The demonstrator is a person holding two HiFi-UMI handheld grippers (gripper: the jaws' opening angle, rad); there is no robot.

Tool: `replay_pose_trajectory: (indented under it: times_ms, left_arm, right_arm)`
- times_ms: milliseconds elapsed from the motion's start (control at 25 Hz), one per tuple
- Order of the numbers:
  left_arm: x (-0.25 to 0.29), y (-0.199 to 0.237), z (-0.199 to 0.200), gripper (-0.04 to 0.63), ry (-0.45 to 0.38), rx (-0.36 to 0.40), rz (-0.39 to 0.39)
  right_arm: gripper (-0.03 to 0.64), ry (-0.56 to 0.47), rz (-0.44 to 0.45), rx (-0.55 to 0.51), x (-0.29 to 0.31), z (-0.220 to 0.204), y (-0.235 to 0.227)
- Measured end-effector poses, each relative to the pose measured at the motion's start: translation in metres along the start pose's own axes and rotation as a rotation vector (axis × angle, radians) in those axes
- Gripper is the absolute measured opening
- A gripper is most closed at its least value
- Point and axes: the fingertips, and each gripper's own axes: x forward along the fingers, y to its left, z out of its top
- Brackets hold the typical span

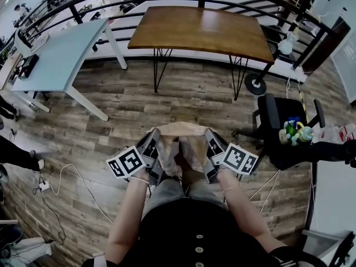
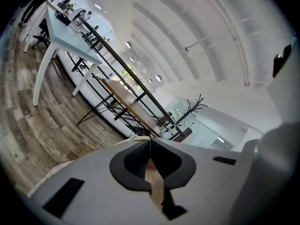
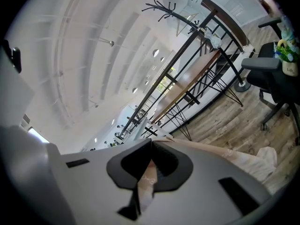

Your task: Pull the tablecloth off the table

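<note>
Crosswise, tablecloth [image 1: 179,130], left tool [image 1: 154,136] to right tool [image 1: 209,135]

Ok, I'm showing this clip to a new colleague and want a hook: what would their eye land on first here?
First, the beige tablecloth, bunched low in the centre just in front of the person. The left hand-held gripper and the right hand-held gripper are each shut on a fold of it. Next, the wooden table at top centre, its top bare, standing apart across the plank floor.
</note>
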Motion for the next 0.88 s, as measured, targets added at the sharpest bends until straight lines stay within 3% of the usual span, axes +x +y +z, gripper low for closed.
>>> replay_pose_trajectory:
  times_ms: [880]
  left_arm:
    - [0.0019,-0.0025,-0.0088,0.017,0.000,0.001,0.013]
  right_arm:
    - [0.026,0.016,0.003,-0.011,-0.0059,-0.0005,-0.0059]
